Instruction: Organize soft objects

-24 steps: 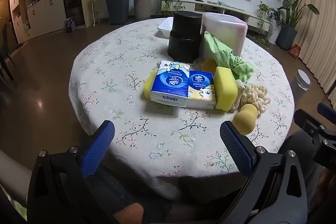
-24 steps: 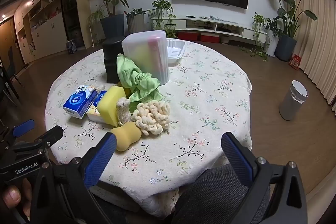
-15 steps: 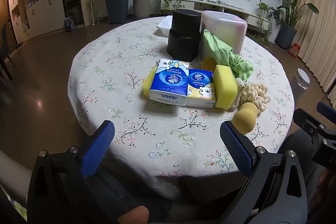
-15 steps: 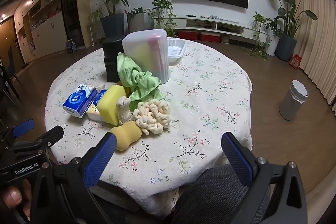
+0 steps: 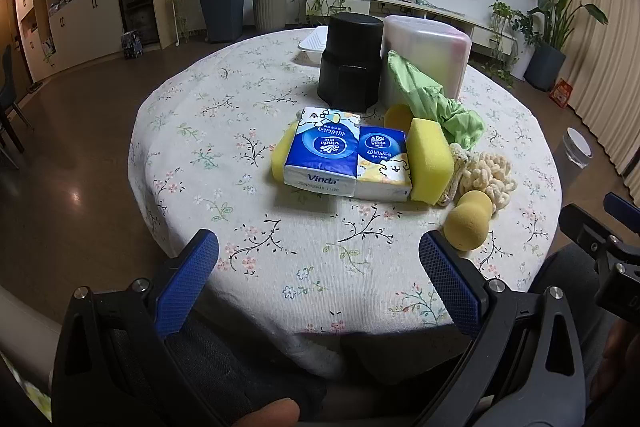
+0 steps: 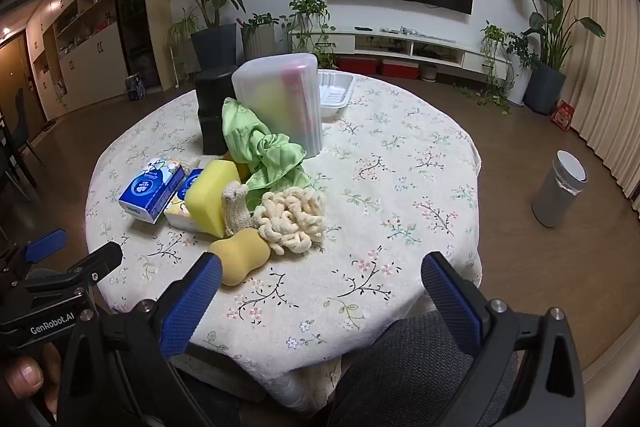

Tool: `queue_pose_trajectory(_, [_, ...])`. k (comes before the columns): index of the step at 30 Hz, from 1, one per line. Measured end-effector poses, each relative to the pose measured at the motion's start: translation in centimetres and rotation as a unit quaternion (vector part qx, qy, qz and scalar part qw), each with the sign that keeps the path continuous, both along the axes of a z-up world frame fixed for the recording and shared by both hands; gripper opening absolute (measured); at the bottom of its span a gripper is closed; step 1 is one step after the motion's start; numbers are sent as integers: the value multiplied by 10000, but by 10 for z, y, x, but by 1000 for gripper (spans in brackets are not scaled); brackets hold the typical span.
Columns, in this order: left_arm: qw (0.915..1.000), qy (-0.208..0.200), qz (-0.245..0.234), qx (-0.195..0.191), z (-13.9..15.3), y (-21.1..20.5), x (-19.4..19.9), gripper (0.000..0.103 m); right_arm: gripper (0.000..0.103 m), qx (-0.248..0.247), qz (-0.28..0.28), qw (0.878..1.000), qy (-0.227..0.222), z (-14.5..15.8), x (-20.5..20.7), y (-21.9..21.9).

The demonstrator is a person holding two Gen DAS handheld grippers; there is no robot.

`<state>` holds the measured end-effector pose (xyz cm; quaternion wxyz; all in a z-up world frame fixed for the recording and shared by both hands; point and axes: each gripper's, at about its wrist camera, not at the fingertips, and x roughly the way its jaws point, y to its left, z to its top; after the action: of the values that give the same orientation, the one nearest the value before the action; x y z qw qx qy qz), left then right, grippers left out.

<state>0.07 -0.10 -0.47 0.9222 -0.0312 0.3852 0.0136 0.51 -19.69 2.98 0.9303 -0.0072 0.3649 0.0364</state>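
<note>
Since neither gripper has closed on anything, nothing has really changed – the job hasn't started. Left gripper (image 5: 318, 255) hangs off the near edge of the round table (image 5: 180, 131), jaws spread wide, nothing between them. Right gripper (image 6: 320, 277) is the same: wide, empty, aimed down at the floral cloth.

Taking the black canister (image 5: 352, 61) as the landmark:
- translucent lidded container (image 5: 430, 53) stands just beside it, touching or nearly so
- white tray (image 5: 314, 45) sits behind it, partly hidden
- green cloth (image 5: 432, 103) is draped in front of the container, spilling toward the pile
- two Vinda tissue packs (image 5: 324, 157) lie side by side in front of the canister, toward the person
- yellow block sponge (image 5: 430, 161) stands on edge against the second pack; another yellow sponge (image 5: 280, 159) peeks out at the far side of the first pack
- cream knitted piece (image 6: 236, 203) and cream loopy scrubber (image 6: 290, 219) are heaped beside the block sponge
- peanut-shaped yellow sponge (image 5: 468, 221) is nearest the person, just ahead of the left gripper's right-hand finger

Against the earlier frames: the pile is arranged exactly as before. In the left wrist view the table sits a shade higher in frame – a small drift of the camera, no real approach. The right wrist view is practically unchanged. My read: both grippers are still poised, and the peanut sponge looks like the easiest first pick.
</note>
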Motion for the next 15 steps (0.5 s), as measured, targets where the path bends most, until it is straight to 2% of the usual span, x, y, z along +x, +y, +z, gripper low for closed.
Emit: queue_pose_trajectory(15, [10000, 10, 0, 17, -1, 0, 0, 101, 102, 6, -1, 10000, 13, -1, 0, 0])
